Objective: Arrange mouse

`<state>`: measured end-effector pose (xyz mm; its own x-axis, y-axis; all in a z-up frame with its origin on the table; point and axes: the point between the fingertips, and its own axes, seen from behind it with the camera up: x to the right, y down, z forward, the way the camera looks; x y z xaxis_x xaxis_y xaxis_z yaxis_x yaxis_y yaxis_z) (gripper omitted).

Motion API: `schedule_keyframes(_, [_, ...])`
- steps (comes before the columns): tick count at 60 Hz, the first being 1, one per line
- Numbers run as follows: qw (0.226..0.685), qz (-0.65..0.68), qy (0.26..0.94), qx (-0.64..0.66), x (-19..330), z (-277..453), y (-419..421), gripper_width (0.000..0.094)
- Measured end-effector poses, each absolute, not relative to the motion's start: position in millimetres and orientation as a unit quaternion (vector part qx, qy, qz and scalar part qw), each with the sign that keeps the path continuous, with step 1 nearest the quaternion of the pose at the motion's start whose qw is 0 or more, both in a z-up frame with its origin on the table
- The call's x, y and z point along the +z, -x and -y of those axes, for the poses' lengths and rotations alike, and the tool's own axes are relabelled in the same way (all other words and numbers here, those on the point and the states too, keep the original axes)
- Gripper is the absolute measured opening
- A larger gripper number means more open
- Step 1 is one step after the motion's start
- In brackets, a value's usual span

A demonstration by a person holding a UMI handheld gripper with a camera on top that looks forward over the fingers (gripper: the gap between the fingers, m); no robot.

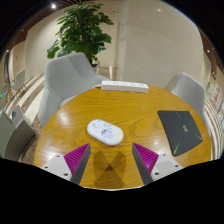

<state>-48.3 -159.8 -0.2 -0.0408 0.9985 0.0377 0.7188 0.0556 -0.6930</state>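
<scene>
Three things lie on the round wooden worktop (pixel 80 105): a white computer mouse (pixel 104 131), a dark mouse pad (pixel 180 131) and a white rectangular block (pixel 124 86). The mouse rests near the middle of the worktop, turned at a slant, just ahead of the hand-held gripper (pixel 109 157) and a little nearer its left finger than its right. It touches neither finger and lies flat on the wood.

The hand-held gripper is spread wide and holds nothing. Its two fingers (pixel 74 160) stand well apart over the near edge of the worktop, each showing a magenta pad on its inner face, with bare wood between them.

The mouse pad lies flat toward the right edge of the worktop, well apart from the mouse, with its long side running from the near edge toward the far one. The white block sits at the far edge, lying crosswise; what it is cannot be told.

Grey chairs (pixel 68 73) stand around the worktop, one at the far left and another at the far right. Beyond them a leafy green potted plant (pixel 82 30) rises before a pale wall.
</scene>
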Motion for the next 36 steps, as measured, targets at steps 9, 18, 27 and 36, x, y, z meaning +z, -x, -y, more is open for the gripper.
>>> schedule_keyframes(9, [0.266,0.674,0.639,0.258,-15,154,80,0.0866])
schedule_keyframes(18, [0.268,0.665,0.645,0.264,-19,149,113,0.0867])
schedule_keyframes(27, [0.267,0.654,0.656,0.264,-20,141,135,0.0866])
schedule_keyframes(36, [0.261,0.651,0.661,0.264,-21,141,142,0.0861])
